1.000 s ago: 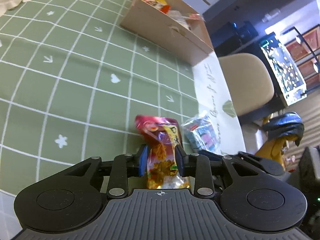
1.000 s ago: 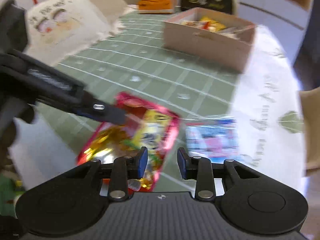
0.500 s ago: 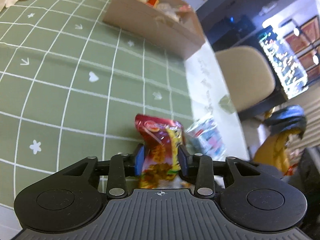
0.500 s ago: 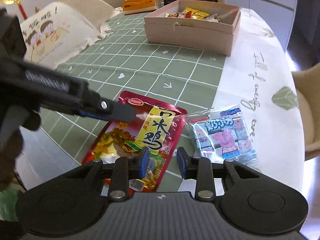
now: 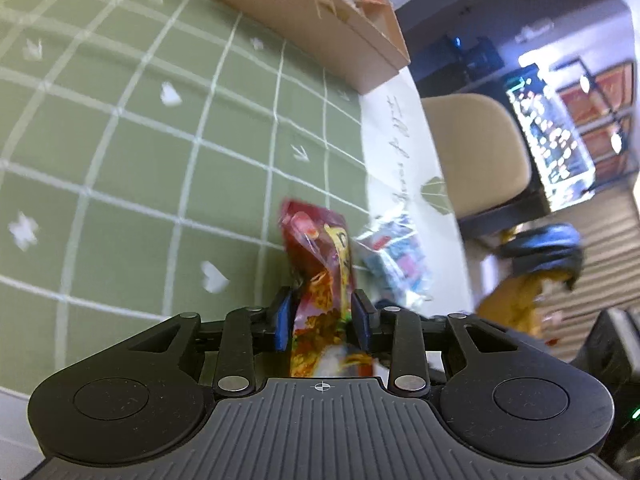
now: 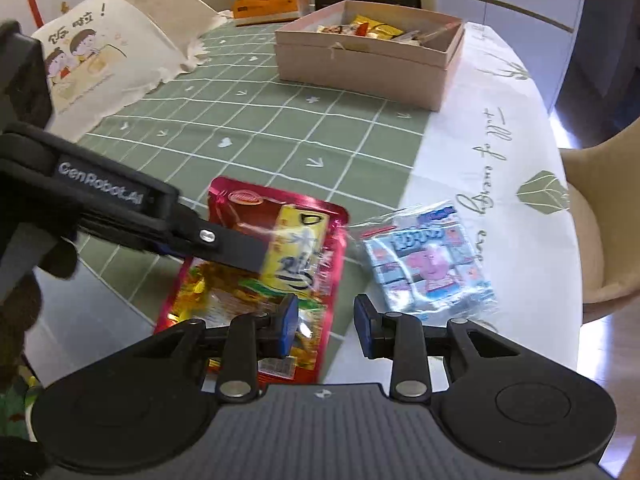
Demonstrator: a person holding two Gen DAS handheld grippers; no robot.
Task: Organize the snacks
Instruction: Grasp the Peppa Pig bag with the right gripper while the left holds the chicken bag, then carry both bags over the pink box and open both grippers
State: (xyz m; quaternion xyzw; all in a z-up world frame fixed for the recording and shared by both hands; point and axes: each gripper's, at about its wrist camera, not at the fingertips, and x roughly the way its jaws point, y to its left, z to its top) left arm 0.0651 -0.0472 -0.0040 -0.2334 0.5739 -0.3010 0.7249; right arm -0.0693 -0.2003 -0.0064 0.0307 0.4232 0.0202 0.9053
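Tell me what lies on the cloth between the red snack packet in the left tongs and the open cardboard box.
Nothing visible. The left tongs grip the red snack packet, and only bare green checked tablecloth lies between it and the cardboard box. The blue cartoon packet lies off to the right, out of that path.

Motion blur softens the print on the red foil snack packet (image 5: pixel 320 276) ahead of the black left gripper (image 5: pixel 322 318); its lower end is hidden behind the gripper body. The open pink cardboard box (image 5: pixel 320 20) far ahead is cut by the top edge, its contents unreadable. The clear blue-printed cartoon packet (image 5: pixel 394 256) is smeared.
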